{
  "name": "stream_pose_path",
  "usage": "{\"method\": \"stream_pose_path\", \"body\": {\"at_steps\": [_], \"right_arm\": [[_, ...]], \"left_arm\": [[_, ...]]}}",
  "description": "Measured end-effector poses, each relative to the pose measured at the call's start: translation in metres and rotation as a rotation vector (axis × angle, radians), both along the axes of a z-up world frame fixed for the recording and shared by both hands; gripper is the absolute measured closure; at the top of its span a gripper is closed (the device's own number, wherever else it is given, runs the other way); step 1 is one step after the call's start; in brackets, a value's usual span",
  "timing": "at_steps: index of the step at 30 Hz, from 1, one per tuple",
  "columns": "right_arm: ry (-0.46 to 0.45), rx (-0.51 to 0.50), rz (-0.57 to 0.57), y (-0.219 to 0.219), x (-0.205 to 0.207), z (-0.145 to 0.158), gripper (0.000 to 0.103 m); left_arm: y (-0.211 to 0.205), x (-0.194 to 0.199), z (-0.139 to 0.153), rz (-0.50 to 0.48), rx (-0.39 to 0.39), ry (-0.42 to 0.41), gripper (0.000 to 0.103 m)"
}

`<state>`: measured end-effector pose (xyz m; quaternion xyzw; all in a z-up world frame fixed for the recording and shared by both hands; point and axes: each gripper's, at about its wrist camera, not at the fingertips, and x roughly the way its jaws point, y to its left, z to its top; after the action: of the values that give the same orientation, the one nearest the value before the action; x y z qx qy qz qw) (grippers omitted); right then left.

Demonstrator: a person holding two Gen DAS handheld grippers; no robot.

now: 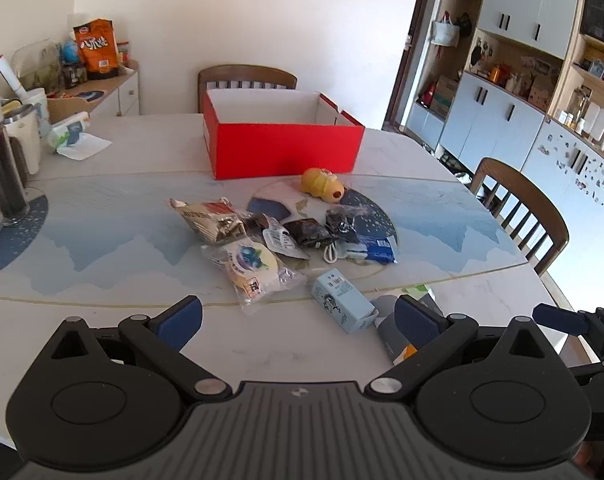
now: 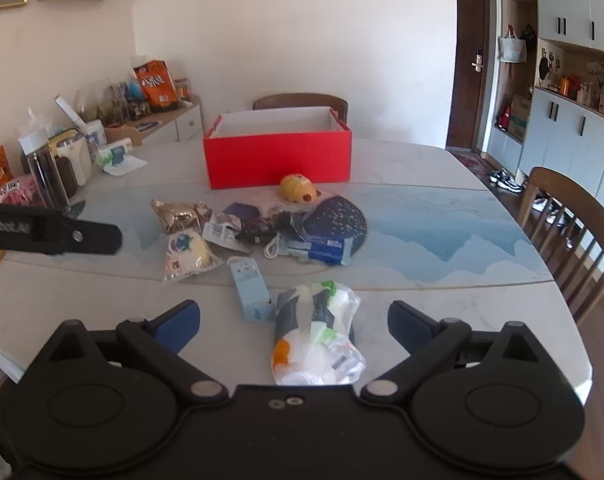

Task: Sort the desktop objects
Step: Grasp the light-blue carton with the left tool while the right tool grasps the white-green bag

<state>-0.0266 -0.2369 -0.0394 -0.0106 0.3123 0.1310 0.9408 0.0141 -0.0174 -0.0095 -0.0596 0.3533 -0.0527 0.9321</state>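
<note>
A red box (image 1: 286, 146) (image 2: 278, 158) with a white inside stands open at the table's far middle. In front of it lies a yellow toy (image 1: 322, 185) (image 2: 298, 189). Nearer are several snack packets, among them a blueberry-print packet (image 1: 250, 266) (image 2: 188, 252), a gold packet (image 1: 206, 218) (image 2: 178, 212), a white cable (image 1: 331, 254) and a pale blue carton (image 1: 341, 302) (image 2: 250, 286). A crumpled plastic bag (image 2: 317, 332) lies between the open jaws of my right gripper (image 2: 294, 326). My left gripper (image 1: 298, 322) is open above bare table, the carton just ahead.
Wooden chairs (image 1: 521, 216) (image 2: 573, 236) stand at the right and behind the box. Jars, a kettle (image 2: 76, 158) and tissue (image 1: 72, 136) crowd the table's left edge. Part of the left gripper (image 2: 54, 232) juts in from the left of the right wrist view.
</note>
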Motion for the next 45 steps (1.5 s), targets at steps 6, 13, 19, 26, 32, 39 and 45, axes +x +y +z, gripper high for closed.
{"method": "stream_pose_path", "body": {"at_steps": [6, 13, 19, 26, 32, 39, 45], "right_arm": [[0.007, 0.016, 0.002, -0.001, 0.008, -0.009, 0.003], [0.023, -0.016, -0.001, 0.001, 0.021, -0.028, 0.003], [0.053, -0.038, -0.006, 0.0, 0.036, -0.046, 0.003], [0.081, -0.07, 0.015, 0.002, 0.047, -0.063, 0.006], [0.115, -0.084, 0.026, 0.003, 0.058, -0.075, 0.009], [0.152, -0.099, 0.072, 0.002, 0.07, -0.086, 0.011], [0.184, -0.101, 0.1, 0.002, 0.078, -0.092, 0.018]], "left_arm": [[-0.007, 0.017, -0.01, -0.002, 0.011, 0.011, 0.0], [-0.022, 0.04, -0.027, -0.027, 0.012, 0.03, 0.0], [-0.037, 0.065, -0.041, -0.034, 0.011, 0.042, 0.0], [-0.05, 0.095, -0.062, -0.019, -0.004, 0.107, 0.001], [-0.061, 0.113, -0.082, -0.006, -0.004, 0.162, 0.001], [-0.065, 0.129, -0.101, 0.009, -0.017, 0.221, 0.013], [-0.07, 0.138, -0.109, 0.022, 0.01, 0.241, 0.025]]}}
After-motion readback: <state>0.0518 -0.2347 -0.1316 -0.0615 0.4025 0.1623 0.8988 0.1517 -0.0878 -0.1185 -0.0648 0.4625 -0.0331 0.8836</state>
